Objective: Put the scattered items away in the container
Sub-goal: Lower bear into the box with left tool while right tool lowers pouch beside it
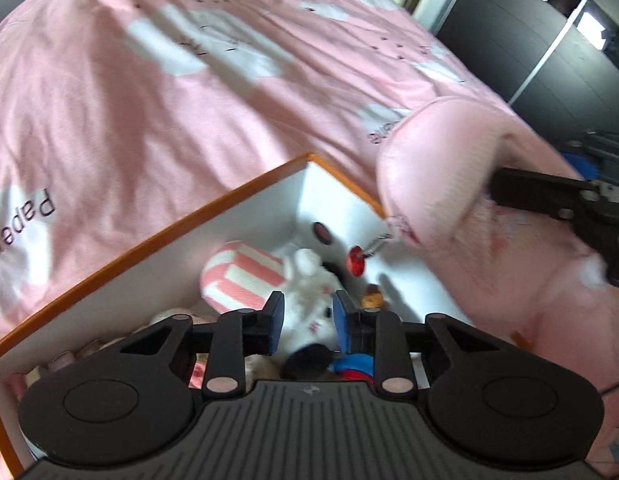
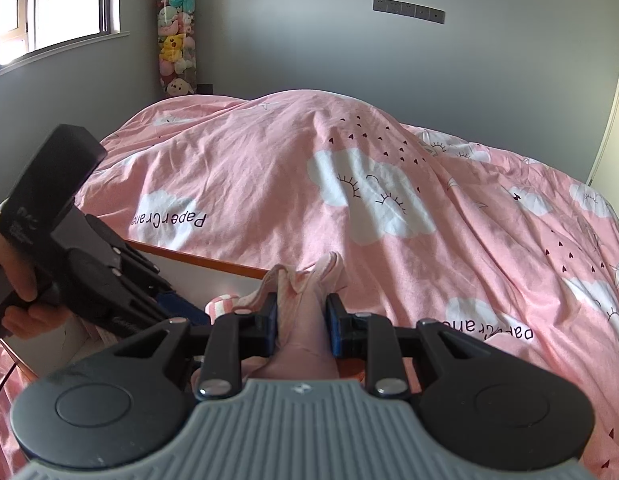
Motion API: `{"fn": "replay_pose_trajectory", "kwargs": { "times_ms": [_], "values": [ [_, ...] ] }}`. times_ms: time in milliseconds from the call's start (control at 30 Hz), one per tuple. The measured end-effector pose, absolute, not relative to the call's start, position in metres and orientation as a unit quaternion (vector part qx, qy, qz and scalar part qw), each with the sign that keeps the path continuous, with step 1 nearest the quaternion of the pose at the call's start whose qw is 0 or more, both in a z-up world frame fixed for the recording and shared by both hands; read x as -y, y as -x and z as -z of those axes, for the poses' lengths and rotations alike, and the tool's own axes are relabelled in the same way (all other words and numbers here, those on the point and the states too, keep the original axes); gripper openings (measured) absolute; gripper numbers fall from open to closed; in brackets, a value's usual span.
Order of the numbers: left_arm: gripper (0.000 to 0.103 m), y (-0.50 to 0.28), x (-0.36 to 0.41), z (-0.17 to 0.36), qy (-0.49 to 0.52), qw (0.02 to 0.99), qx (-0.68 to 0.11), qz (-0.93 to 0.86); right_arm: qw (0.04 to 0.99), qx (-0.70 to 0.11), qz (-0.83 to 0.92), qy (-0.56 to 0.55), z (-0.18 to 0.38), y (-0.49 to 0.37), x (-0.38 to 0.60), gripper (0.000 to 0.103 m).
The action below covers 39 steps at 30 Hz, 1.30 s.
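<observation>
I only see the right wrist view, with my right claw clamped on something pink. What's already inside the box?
Observer: A pink-and-white striped plush and a white plush animal lie in the orange-rimmed box.
Operator: Anything hanging off my pink item?
Observer: Yes, a red charm on a short chain dangles from the pink item, over the box.
Operator: Where does the left claw point?
Observer: Down into the box, left claw above the white plush animal.

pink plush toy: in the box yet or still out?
Out. The right gripper is shut on the pink plush, holding it above the box's orange rim; other toys lie inside.
</observation>
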<state>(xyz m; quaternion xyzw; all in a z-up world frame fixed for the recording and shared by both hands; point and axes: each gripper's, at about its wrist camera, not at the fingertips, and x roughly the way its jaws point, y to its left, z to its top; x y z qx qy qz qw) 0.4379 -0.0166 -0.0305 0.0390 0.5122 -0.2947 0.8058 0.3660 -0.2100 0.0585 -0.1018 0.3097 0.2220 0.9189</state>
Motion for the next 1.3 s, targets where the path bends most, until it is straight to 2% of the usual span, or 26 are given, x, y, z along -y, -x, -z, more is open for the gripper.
{"fn": "replay_pose_trajectory", "kwargs": {
  "times_ms": [100,300,500,933,1100,1300],
  "values": [
    [0.024,-0.448,0.008,0.041,-0.036,0.81,-0.52,0.27,0.917,-0.308,-0.225,0.112,-0.058,-0.366,0.206,0.027],
    [0.024,-0.453,0.009,0.054,-0.006,0.811,-0.517,0.274,0.916,-0.312,-0.224,0.117,-0.058,-0.37,0.202,0.027],
    [0.025,-0.46,0.0,0.068,0.004,0.784,-0.562,0.264,0.915,-0.315,-0.225,0.113,-0.058,-0.372,0.201,0.027],
    [0.027,-0.434,0.016,0.043,-0.007,0.815,-0.493,0.303,0.923,-0.295,-0.203,0.141,-0.064,-0.376,0.203,0.027],
    [0.027,-0.445,0.034,0.051,0.014,0.82,-0.488,0.299,0.923,-0.295,-0.202,0.142,-0.065,-0.377,0.204,0.027],
    [0.027,-0.448,0.053,0.064,-0.023,0.819,-0.488,0.301,0.919,-0.303,-0.204,0.15,-0.059,-0.381,0.205,0.027]
  ]
}}
